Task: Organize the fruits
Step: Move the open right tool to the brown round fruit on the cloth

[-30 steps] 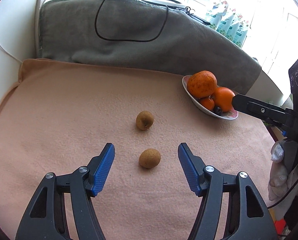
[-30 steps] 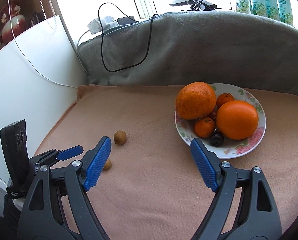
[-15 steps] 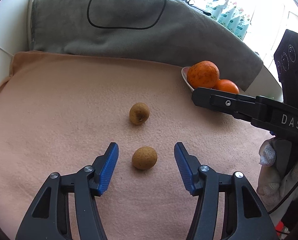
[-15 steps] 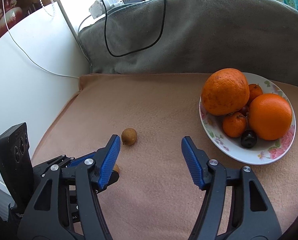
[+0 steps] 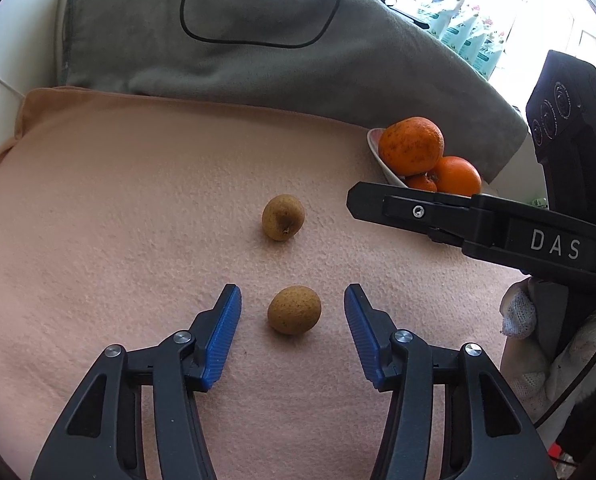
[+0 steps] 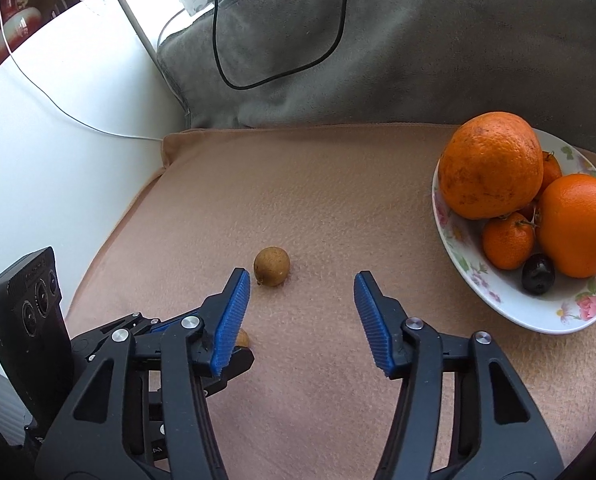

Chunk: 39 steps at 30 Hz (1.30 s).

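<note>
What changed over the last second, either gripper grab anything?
No grab. The left gripper advanced until its open fingers bracket the nearer small brown round fruit. The right gripper swung left, away from the floral white plate, toward the farther small brown round fruit. Both brown fruits, the plate and its oranges stayed put on the peach cloth.

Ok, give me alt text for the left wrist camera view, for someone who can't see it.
The open left gripper frames a small brown fruit lying on a peach cloth, its blue pads apart from it on either side. A second brown fruit lies farther ahead, and the right gripper's arm crosses in front of a plate of oranges.
</note>
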{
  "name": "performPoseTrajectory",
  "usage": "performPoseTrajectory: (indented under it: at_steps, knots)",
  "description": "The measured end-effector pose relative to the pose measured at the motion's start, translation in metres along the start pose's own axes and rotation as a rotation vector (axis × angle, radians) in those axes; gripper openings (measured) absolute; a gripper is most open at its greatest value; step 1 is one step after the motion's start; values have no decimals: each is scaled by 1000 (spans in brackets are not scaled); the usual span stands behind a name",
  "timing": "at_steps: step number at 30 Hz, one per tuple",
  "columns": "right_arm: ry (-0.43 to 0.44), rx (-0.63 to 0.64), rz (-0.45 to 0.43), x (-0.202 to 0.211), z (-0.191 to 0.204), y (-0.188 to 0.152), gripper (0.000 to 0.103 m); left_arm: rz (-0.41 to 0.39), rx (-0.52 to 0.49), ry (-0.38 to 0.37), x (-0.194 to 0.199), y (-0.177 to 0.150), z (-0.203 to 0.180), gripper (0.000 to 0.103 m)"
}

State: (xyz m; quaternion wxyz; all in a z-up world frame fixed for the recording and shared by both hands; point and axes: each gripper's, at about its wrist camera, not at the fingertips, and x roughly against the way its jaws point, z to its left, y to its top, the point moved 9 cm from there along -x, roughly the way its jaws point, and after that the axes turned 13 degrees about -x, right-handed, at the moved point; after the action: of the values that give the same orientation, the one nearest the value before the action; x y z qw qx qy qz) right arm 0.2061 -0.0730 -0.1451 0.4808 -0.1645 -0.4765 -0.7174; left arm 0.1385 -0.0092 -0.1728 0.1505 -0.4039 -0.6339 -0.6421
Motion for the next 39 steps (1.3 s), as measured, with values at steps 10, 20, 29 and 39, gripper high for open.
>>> performPoseTrajectory:
  at_steps: [10,20,29,39]
  knots:
    - [17,15,61,-30,12,0,46,10,10,-14,-3,-1,0,44]
    - [11,36,96,-45,21,-1,40,12,29,-15,-4,-2,5,37]
    - [-13,72,114,-57,27,-5,33,12,22,-13,-4,-3,3,31]
    - [-17,81,116,-65,29,-6,28,8,21,-17,-5,-3,0,26]
